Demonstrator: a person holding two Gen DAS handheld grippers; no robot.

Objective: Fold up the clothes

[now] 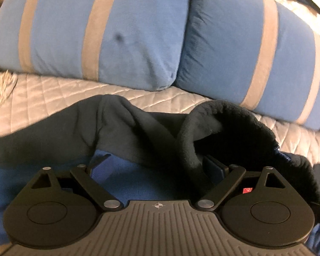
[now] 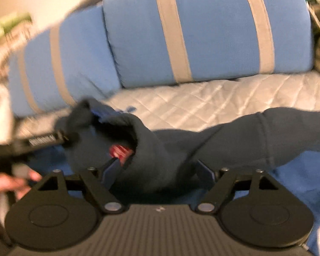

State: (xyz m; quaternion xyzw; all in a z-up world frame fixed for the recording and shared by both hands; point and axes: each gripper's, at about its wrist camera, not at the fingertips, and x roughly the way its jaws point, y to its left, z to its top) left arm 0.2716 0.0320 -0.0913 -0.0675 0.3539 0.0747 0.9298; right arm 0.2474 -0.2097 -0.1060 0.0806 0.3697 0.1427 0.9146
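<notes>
Claws both apart: left claw and right claw straddle the dark navy fleece garment. Grip the hem at 12 o'clock evenly, avoiding bunching.

Fleecy dark garment on quilted, faintly shiny bedcover.

A garment lies on the quilt, 2 pillows behind.

1. My left gripper tilts downward with its jaws spread wide.
2. My right gripper tilts downward too, jaws parted.
3. My left hand shows, blurred, at the right view's edge.
</notes>
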